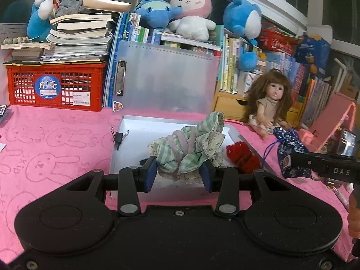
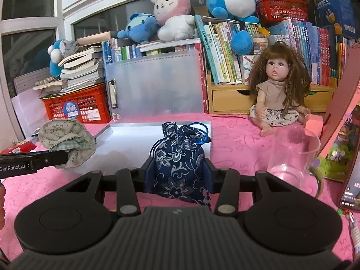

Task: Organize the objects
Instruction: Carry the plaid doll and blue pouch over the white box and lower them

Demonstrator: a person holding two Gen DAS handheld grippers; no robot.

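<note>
A bundle of green checked cloth (image 1: 191, 150) is pinched between the blue pads of the left gripper (image 1: 178, 174), lifted over the open white box (image 1: 139, 130) that lies on the pink bunny-print cloth (image 1: 49, 148). Beside it the right gripper (image 2: 178, 173) is clamped on a dark blue flowered drawstring pouch (image 2: 178, 164), held over the near edge of the same box. So both hands carry one soft thing each.

This looks like the carrying step: each item is picked up and brought over the box, neither yet set down. Next, I would guess, each hand must lower its load inside the box walls and let go, taking care that the two grippers, close together, do not knock each other.

A red yarn tuft (image 1: 241, 157) already lies in the box, and one black binder clip (image 1: 119, 137) is clipped to its left wall. Around them I count one doll (image 2: 279, 92) sitting on the cloth, one clear glass jug (image 2: 294, 155) near it, and one red crate (image 1: 56, 87) under a pile of books. Five plush toys show on the shelf tops: one pink-and-white rabbit (image 1: 191, 9) and four blue ones.
</note>
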